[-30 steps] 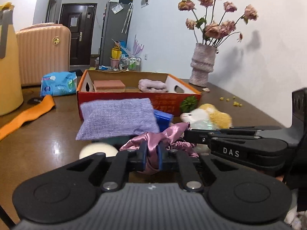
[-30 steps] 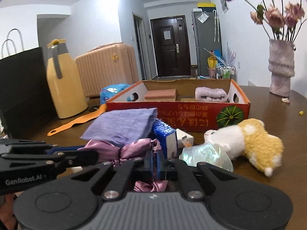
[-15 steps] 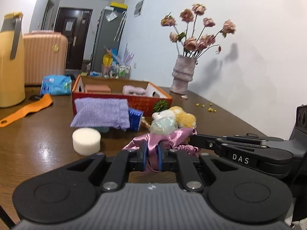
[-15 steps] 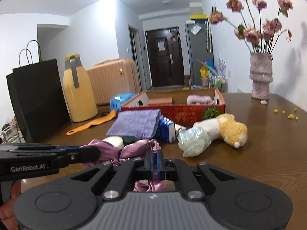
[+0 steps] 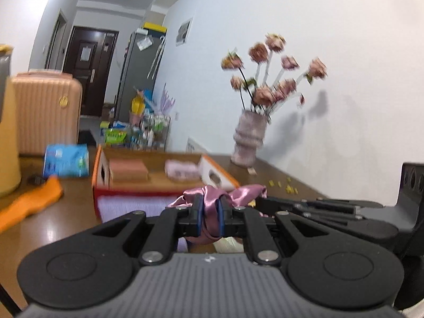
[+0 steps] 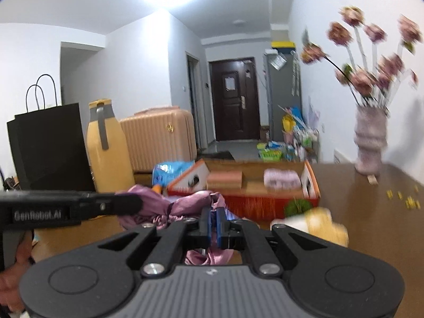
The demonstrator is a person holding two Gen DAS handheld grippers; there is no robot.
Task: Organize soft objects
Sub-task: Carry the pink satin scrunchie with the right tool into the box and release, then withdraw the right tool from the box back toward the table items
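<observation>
A pink satin scrunchie (image 5: 209, 201) (image 6: 185, 204) hangs in the air, stretched between both grippers. My left gripper (image 5: 210, 213) is shut on one side of it, my right gripper (image 6: 213, 224) is shut on the other. Each gripper shows in the other's view, the right one (image 5: 265, 204) from the right, the left one (image 6: 132, 202) from the left. Beyond stands an orange cardboard box (image 5: 228, 179) (image 6: 251, 204) holding a brown sponge block (image 5: 128, 169) (image 6: 224, 180) and a rolled pink towel (image 5: 182, 169) (image 6: 282, 179). A lilac pouch (image 5: 132, 206) lies before the box.
A white and yellow plush toy (image 6: 318, 222) lies right of the box. A vase of dried flowers (image 5: 249, 137) (image 6: 369, 143) stands by the wall. At left are a yellow jug (image 6: 108, 145), a black paper bag (image 6: 50, 143), a blue tissue pack (image 5: 66, 160) and an orange band (image 5: 29, 204).
Both grippers have risen together with the scrunchie held between them, and they now point less steeply down. The table objects have dropped lower in both views; the white sponge is out of sight.
</observation>
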